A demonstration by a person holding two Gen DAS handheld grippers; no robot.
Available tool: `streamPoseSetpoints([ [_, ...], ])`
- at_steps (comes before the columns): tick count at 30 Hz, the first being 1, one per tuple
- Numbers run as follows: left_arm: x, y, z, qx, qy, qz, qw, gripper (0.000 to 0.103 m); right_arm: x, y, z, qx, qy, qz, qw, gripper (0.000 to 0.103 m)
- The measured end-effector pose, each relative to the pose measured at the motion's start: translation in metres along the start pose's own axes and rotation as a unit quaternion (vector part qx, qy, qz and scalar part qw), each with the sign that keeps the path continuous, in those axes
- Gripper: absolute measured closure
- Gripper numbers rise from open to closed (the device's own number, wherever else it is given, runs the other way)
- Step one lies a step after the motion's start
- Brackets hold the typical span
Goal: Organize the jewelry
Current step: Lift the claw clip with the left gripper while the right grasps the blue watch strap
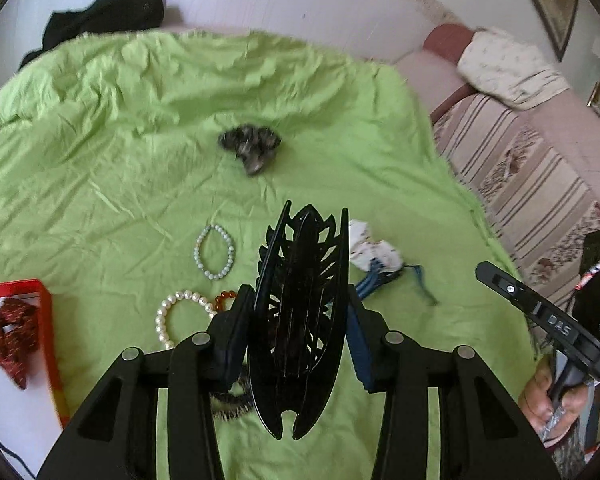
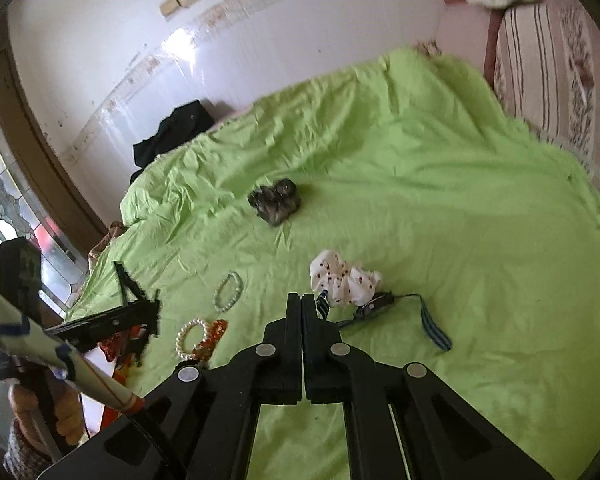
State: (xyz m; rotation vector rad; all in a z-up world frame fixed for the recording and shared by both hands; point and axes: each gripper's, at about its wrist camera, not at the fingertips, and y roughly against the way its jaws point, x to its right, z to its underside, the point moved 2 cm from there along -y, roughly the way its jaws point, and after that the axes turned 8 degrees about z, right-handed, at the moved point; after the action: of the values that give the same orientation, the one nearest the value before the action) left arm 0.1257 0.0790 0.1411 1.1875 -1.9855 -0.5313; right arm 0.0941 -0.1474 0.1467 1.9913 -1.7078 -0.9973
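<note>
Left claw (image 1: 300, 320) clamped on a black plastic hair clip (image 1: 300, 312), carved and openwork, pointed at both ends, held above the wrinkled green bedsheet (image 1: 120, 160). Just left of the clip: a pale green bead bracelet (image 1: 215, 252), a glossy white pearl bracelet (image 1: 180, 316), amber beads (image 1: 225, 298) touching it. Farther left, a red-rimmed box (image 1: 50, 344) holding a patterned red scrunchie (image 1: 14, 336). Right of the clip, a spotted white scrunchie (image 2: 346, 280) and a blue striped strap (image 2: 434, 330). Beyond, a dark fuzzy scrunchie (image 1: 250, 148). Right claw (image 2: 302, 308) pressed together, holding nothing.
</note>
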Motion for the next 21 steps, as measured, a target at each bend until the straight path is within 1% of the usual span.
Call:
streamPoseSetpoints([
  [2, 0.007, 0.019, 0.004, 0.01, -0.003, 0.002, 0.9999, 0.061, -0.001, 0.006, 0.003, 0.003, 0.007, 0.007, 1.0, 0.101],
  [3, 0.009, 0.025, 0.007, 0.014, -0.003, 0.004, 0.9999, 0.061, 0.0, 0.005, 0.005, 0.0, 0.007, 0.008, 1.0, 0.096],
  [4, 0.009, 0.029, 0.01, 0.016, -0.002, 0.004, 0.9999, 0.061, 0.001, 0.001, 0.009, -0.009, 0.006, 0.008, 1.0, 0.087],
  [5, 0.009, 0.034, 0.014, 0.019, 0.0, 0.004, 0.9998, 0.061, 0.004, -0.004, 0.013, -0.02, 0.004, 0.007, 1.0, 0.056],
  [6, 0.009, 0.036, 0.018, 0.02, 0.002, 0.003, 0.9998, 0.061, 0.005, -0.01, 0.019, -0.023, 0.001, 0.011, 1.0, 0.036],
  [8, 0.005, 0.035, 0.026, 0.017, 0.008, 0.003, 0.9998, 0.061, 0.006, -0.02, 0.025, -0.025, 0.002, 0.024, 0.999, 0.035],
  [10, 0.0, 0.03, 0.035, 0.009, 0.015, 0.003, 0.9998, 0.061, 0.004, -0.038, 0.03, -0.043, 0.003, 0.023, 0.999, 0.035],
  [15, -0.012, 0.006, 0.048, -0.012, 0.026, 0.006, 0.9996, 0.061, -0.004, -0.08, 0.031, -0.064, 0.016, 0.03, 0.997, 0.035],
  [19, -0.018, -0.011, 0.051, -0.021, 0.023, 0.008, 0.9995, 0.061, -0.009, -0.114, 0.029, -0.071, 0.036, 0.046, 0.996, 0.039],
  [20, -0.019, -0.015, 0.051, -0.023, 0.022, 0.01, 0.9994, 0.06, -0.009, -0.122, 0.029, -0.074, 0.039, 0.05, 0.995, 0.044],
  [21, -0.02, -0.018, 0.052, -0.024, 0.023, 0.012, 0.9994, 0.06, -0.009, -0.131, 0.03, -0.08, 0.043, 0.055, 0.994, 0.06],
])
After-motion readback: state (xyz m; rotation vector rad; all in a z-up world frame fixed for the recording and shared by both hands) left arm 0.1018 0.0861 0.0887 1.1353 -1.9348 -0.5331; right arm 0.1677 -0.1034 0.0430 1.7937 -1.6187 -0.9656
